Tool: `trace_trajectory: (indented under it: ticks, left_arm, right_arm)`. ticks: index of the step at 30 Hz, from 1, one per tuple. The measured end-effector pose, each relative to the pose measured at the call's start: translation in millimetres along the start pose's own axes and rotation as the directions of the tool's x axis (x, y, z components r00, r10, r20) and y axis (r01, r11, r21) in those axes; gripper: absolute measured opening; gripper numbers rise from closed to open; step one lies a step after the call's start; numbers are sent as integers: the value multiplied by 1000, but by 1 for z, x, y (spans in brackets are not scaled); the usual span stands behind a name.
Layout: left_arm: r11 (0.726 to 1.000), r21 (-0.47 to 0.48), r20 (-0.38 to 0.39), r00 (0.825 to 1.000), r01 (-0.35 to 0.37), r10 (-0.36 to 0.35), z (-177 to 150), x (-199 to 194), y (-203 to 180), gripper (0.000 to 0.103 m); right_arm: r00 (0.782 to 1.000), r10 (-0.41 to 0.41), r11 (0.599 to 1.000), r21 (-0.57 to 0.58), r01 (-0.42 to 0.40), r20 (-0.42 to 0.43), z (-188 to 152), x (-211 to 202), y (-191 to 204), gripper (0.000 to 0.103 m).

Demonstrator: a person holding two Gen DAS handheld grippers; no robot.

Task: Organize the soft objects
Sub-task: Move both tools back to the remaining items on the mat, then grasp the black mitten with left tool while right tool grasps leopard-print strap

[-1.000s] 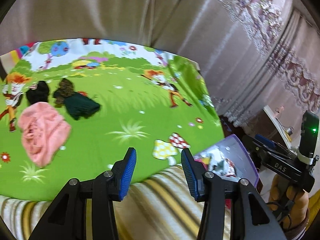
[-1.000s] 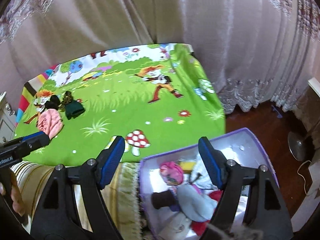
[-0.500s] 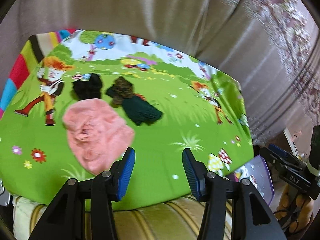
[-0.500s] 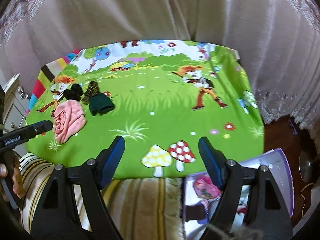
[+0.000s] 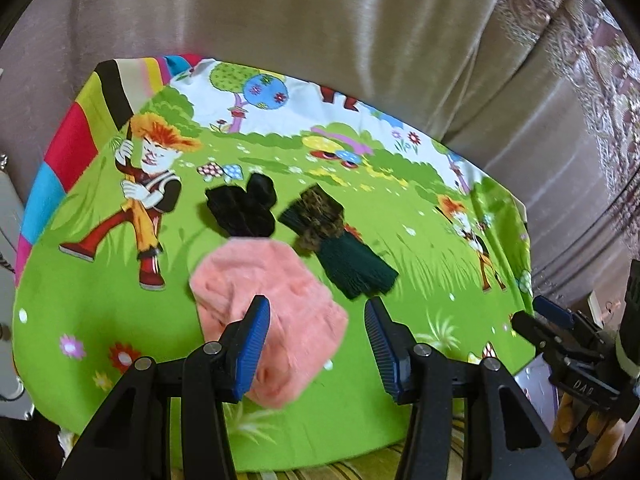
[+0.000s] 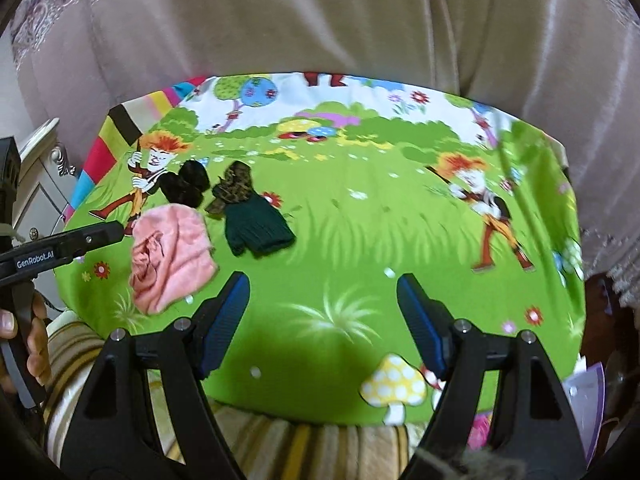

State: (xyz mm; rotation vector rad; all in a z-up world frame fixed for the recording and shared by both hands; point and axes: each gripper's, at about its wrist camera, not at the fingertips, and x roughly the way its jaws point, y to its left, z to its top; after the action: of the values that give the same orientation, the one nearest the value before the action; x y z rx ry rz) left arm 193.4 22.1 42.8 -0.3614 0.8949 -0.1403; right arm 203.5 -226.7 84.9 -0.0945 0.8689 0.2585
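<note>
1. Green cartoon-print sheet (image 5: 420, 248) spread wide ahead of both claws, beige curtain (image 5: 320, 32) behind it.
2. Pink fluffy cloth (image 5: 276, 300) right under the left claw (image 5: 316, 344), partly between its blue pads; jaws apart, gripping nothing.
3. Dark green knit (image 5: 356, 272) just beyond that claw, leopard-print piece (image 5: 320, 216) touching its far end.
4. Black bundle (image 5: 244, 208) farther off, up-left.
5. Right claw (image 6: 323, 322) gaping wide, empty, only sheet between its pads.
</note>
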Motion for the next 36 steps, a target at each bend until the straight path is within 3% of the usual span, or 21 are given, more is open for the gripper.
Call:
trace_trajectory:
  ticks: [8,20,30,31,35,36]
  left_arm:
    - [998,-48,-1,999,-39,39,33,28,20,66]
    - [961,-248,-108,989,-126,102,72,107,76,70]
    - [965,-220,-140,984,-140,111,78,141,76,70]
    - [967,-211,-141,983,-142,114,79,143,76,69]
    - [974,-168,-145,982,-149,125,79,148,77,32]
    - [975,-174,-146,983,-140,115,79,148,78,29]
  right_arm:
    - [999,45,999,-29,-46,-16,29,38,26,79]
    - [992,111,993,-43,-114,-68,64,105,60,79]
    - [985,129,989,-53,-135,-117,73,157,85,79]
    - [984,127,989,-55,-134,-121,73,160,86,79]
    - [984,116,990,-67,-126,-138,73,177,91,79]
    - [983,115,990,-66,-125,-141,74,180,91,79]
